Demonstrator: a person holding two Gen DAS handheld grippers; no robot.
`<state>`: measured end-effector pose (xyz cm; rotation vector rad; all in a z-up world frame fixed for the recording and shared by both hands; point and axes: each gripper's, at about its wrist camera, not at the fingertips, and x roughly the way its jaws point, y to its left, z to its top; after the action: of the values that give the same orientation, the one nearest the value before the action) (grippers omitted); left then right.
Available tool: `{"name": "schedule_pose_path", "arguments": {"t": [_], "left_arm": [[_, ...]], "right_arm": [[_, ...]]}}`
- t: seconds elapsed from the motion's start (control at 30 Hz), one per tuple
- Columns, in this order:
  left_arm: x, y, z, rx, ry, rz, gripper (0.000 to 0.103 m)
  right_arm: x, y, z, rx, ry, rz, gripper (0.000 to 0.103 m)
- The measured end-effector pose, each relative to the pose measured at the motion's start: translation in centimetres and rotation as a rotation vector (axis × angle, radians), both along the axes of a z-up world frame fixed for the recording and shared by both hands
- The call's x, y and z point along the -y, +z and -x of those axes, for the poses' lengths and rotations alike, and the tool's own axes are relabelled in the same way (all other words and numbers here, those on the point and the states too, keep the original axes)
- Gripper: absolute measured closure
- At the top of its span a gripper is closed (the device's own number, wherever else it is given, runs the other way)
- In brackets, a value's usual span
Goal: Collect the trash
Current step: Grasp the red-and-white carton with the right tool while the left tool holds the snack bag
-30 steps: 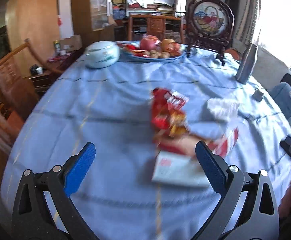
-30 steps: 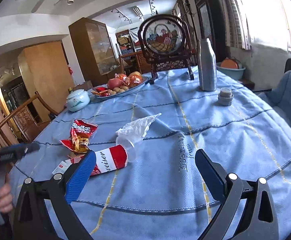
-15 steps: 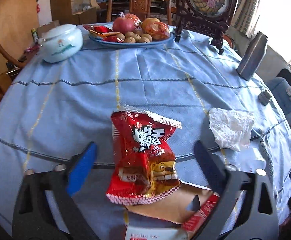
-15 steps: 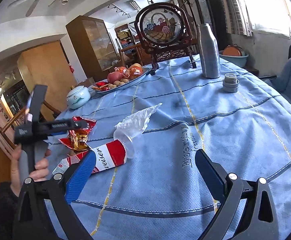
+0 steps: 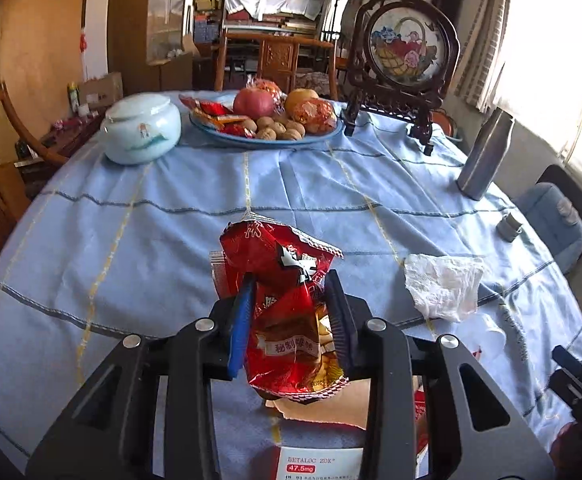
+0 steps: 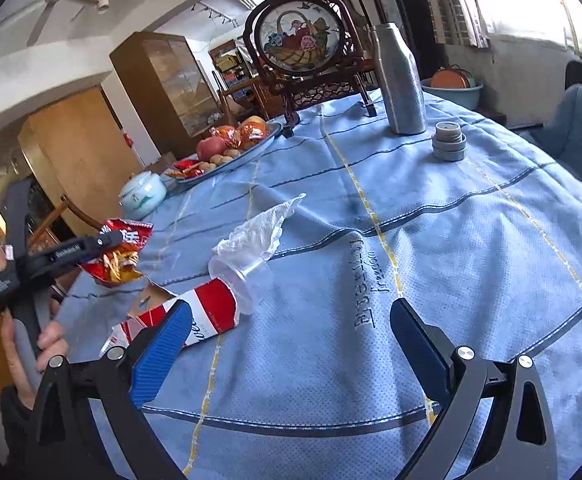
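Left wrist alone shows medicine box (image 5: 318,464).

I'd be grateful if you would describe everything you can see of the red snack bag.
The red snack bag is a crinkled, shiny foil packet with white characters and a yellow-orange picture low on its front. It looks torn open at its ragged top edge. The left gripper has just been closing on it, and its pads now pinch the bag's middle, creasing it. From the right wrist view it appears lifted above the blue tablecloth, over a torn piece of cardboard.
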<state>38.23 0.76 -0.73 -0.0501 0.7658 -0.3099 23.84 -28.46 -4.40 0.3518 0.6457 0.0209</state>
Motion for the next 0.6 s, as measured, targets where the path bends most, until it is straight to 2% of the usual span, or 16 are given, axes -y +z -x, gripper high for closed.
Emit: {"name": "schedule_pose_path", "arguments": {"t": [0.1,0.2,0.43,0.53,0.6], "left_arm": [[-0.4,-0.4,-0.5,-0.030,0.005,0.015,0.067],[-1.0,-0.5,-0.7,-0.042,0.014,0.037,0.067],[-2.1,0.1,-0.4,-0.014,0.051,0.056,0.067],[-2.4,0.2,-0.5,-0.018,0.056,0.067,0.067],[-2.4,0.2,-0.6,-0.019,0.059,0.069,0.067]], "right_arm": [[-1.6,0.0,-0.5,-0.042,0.015,0.056,0.005],[-4.7,-0.3,-1.6,-0.080,0.097,0.067,0.006],[-14.1,0.8,-3.6,-0.062,0.235,0.306,0.006],[-16.1,0.7,-4.3,-0.057,0.233,0.392,0.006],[-16.3,0.2,-5.0,-0.085,0.201,0.437,0.006]]}}
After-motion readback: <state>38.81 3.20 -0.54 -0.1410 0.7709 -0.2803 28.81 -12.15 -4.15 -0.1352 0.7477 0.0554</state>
